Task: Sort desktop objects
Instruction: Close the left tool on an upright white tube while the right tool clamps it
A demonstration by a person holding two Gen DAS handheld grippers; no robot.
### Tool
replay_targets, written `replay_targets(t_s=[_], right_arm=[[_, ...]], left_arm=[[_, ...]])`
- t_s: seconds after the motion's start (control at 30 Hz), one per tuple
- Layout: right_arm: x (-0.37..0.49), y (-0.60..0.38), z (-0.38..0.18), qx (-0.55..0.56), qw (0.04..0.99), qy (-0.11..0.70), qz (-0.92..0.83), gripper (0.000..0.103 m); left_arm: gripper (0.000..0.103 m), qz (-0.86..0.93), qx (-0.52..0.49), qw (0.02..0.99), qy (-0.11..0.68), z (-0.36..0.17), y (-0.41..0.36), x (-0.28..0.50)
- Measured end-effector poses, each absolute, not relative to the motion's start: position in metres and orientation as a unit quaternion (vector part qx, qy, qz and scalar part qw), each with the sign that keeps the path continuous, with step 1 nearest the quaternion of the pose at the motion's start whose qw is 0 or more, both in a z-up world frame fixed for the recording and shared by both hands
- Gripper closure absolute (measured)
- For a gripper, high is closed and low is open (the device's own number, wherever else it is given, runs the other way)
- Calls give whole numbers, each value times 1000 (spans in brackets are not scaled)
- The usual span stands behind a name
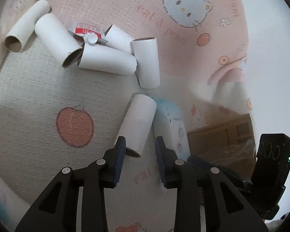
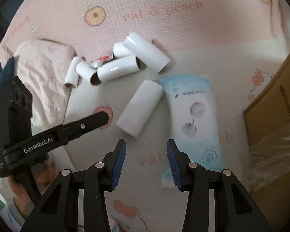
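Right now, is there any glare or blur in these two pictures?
Left wrist view: the blue packet is smeared and the right edge washes out white. Right wrist view: small glints on two cardboard tubes, and the cardboard box is blurred.

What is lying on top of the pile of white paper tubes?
A crumpled red and white wrapper with a small round silver cap lies on the pile of white tubes. How far it reaches down between the tubes is covered, so that cannot be seen.
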State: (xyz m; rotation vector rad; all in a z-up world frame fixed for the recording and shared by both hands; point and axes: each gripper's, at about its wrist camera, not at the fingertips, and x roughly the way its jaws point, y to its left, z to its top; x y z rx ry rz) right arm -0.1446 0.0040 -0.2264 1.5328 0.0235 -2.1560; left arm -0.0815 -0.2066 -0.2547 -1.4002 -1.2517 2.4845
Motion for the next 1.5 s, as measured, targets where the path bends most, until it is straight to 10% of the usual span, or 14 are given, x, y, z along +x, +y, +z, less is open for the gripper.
replay_targets(t_s=[0.6, 1.5], right_arm=[[-189, -35, -274, 599, 239, -32, -763, 62], [-157, -39, -283, 602, 273, 24, -750, 63]], left_arm=[[59, 718, -471, 39, -512, -297, -239, -122], [61, 726, -553, 76, -402, -296, -189, -114]])
